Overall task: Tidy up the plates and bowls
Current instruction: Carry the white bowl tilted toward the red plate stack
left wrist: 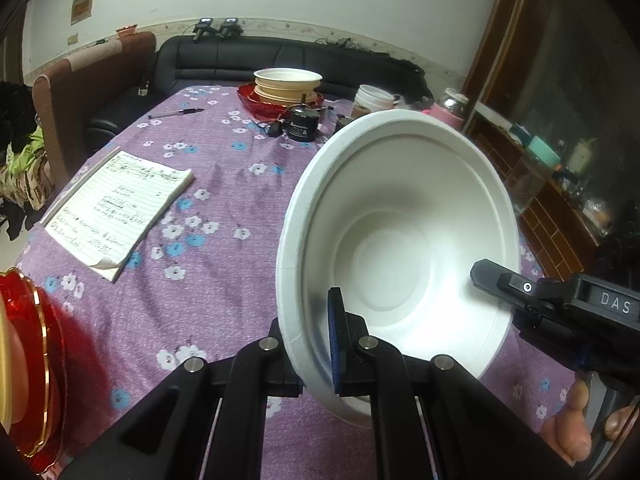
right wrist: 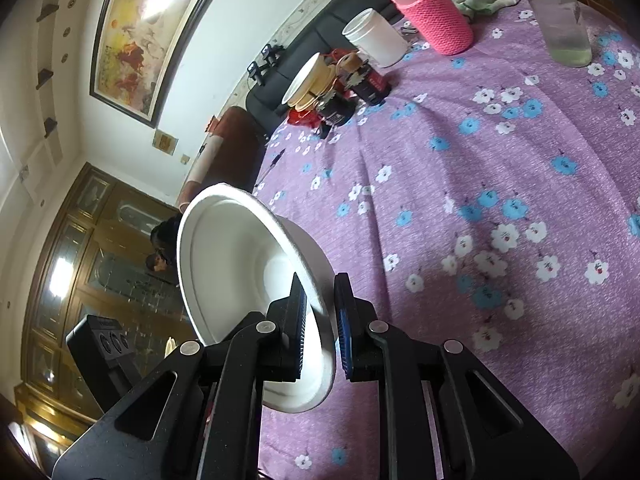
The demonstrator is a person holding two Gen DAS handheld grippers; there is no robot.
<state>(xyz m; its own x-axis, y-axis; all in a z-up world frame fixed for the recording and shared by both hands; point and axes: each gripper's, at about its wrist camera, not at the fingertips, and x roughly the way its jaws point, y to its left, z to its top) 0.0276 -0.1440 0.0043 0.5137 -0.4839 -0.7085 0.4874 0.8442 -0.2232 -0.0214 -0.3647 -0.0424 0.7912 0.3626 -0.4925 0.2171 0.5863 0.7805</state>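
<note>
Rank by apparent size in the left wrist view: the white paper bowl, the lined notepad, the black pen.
1. White paper bowl, though it is nearest the camera, which inflates it.
2. Lined notepad.
3. Black pen, thin and farthest away.

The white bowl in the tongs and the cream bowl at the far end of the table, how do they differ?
The white bowl is tipped on its side above the cloth; the cream bowl sits upright. The white bowl is held alone; the cream bowl tops a stack on a red plate. Both are round with wide rims.
</note>
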